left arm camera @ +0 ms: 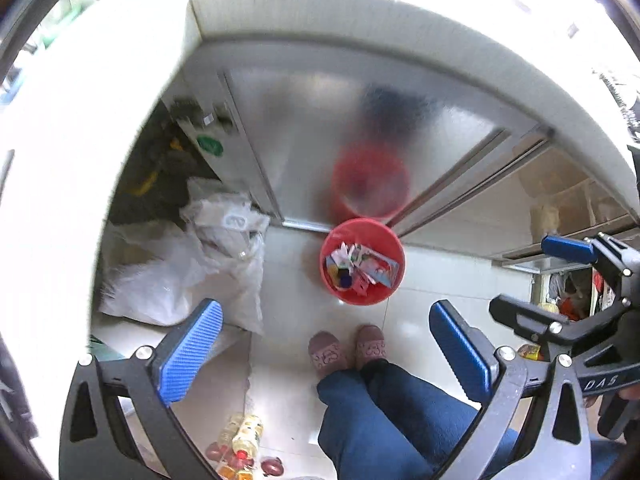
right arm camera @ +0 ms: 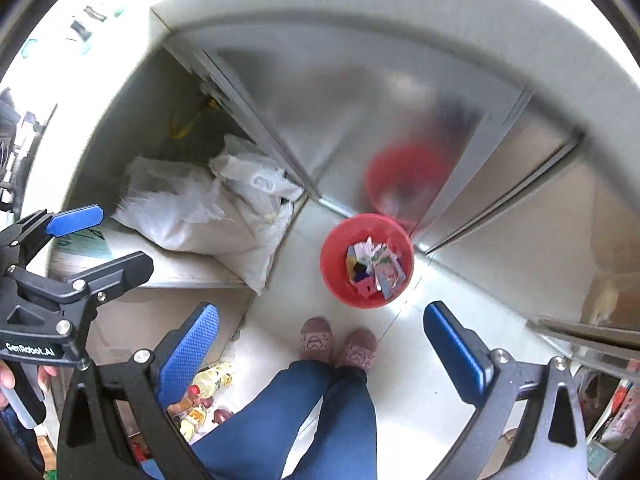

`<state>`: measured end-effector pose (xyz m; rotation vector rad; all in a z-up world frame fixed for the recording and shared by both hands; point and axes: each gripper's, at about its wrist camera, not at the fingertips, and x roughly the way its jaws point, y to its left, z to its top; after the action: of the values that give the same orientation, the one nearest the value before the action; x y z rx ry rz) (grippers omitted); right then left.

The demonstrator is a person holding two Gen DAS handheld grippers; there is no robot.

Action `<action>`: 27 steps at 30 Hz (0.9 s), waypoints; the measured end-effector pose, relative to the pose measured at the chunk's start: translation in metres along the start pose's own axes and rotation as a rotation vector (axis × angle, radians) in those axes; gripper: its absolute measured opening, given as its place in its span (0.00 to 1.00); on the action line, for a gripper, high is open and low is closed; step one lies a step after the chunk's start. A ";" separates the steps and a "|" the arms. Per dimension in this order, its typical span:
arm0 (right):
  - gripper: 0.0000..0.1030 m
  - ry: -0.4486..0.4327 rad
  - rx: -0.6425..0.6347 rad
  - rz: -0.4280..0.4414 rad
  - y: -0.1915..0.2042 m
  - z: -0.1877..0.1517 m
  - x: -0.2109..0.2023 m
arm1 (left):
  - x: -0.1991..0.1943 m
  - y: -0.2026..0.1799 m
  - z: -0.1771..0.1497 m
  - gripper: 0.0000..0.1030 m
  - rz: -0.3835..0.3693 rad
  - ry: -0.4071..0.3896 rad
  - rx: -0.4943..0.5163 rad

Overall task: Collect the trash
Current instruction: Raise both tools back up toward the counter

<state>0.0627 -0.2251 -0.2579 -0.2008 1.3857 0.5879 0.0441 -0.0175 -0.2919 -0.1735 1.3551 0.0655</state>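
You hold two hand-held grippers, both pointing steeply down at the floor (left arm camera: 288,312). Your left hand-held gripper (left arm camera: 326,350) has its jaws spread wide with nothing between them; its two blue pads (left arm camera: 192,350) frame your feet. Your right hand-held gripper (right arm camera: 320,346) is likewise fully spread and holds nothing. Each hand-held gripper also shows in the other's view, at the frame edge.

One red bucket (left arm camera: 362,261) stands on the pale floor tiles, just in front of the cabinet door (left arm camera: 320,128), which is brushed metal and carries one blurred red reflection of the bucket. The trash (left arm camera: 362,268) lies inside the bucket: a loose heap of crumpled wrappers and papers, white, pink, blue and yellow; the pieces overlap too much to count.

Your two slippers (left arm camera: 346,350) stand near the bucket, apart from it, with two blue trouser legs (left arm camera: 384,416) above them.

To the left of the bucket lie white sacks (left arm camera: 180,276), at least two, slumped together in an open recess. At the lower left stand several bottles (left arm camera: 244,436) with yellow contents; the count is unclear.
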 end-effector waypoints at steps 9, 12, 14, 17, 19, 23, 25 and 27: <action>0.99 -0.131 -0.023 0.018 0.012 0.029 -0.068 | -0.073 0.002 0.023 1.00 0.009 -0.095 -0.011; 0.99 -0.193 -0.056 0.031 0.019 0.048 -0.087 | -0.090 0.008 0.040 1.00 0.014 -0.130 0.005; 0.99 -0.231 -0.085 0.031 0.025 0.064 -0.097 | -0.100 0.014 0.054 1.00 0.020 -0.157 0.014; 0.99 -0.267 -0.123 0.027 0.031 0.090 -0.105 | -0.114 0.028 0.082 1.00 0.028 -0.196 0.023; 0.99 -0.290 -0.139 0.022 0.035 0.109 -0.109 | -0.119 0.040 0.106 1.00 0.029 -0.213 0.025; 0.99 -0.352 -0.138 0.020 0.037 0.157 -0.118 | -0.126 0.073 0.159 1.00 0.035 -0.229 0.009; 0.99 -0.360 -0.130 0.017 0.037 0.183 -0.118 | -0.128 0.094 0.184 1.00 0.028 -0.241 -0.003; 0.99 -0.368 -0.126 0.007 0.050 0.205 -0.116 | -0.128 0.113 0.208 1.00 0.022 -0.243 -0.020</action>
<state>0.2069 -0.1190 -0.0965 -0.1784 0.9948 0.6819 0.2006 0.1348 -0.1348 -0.1613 1.1147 0.1151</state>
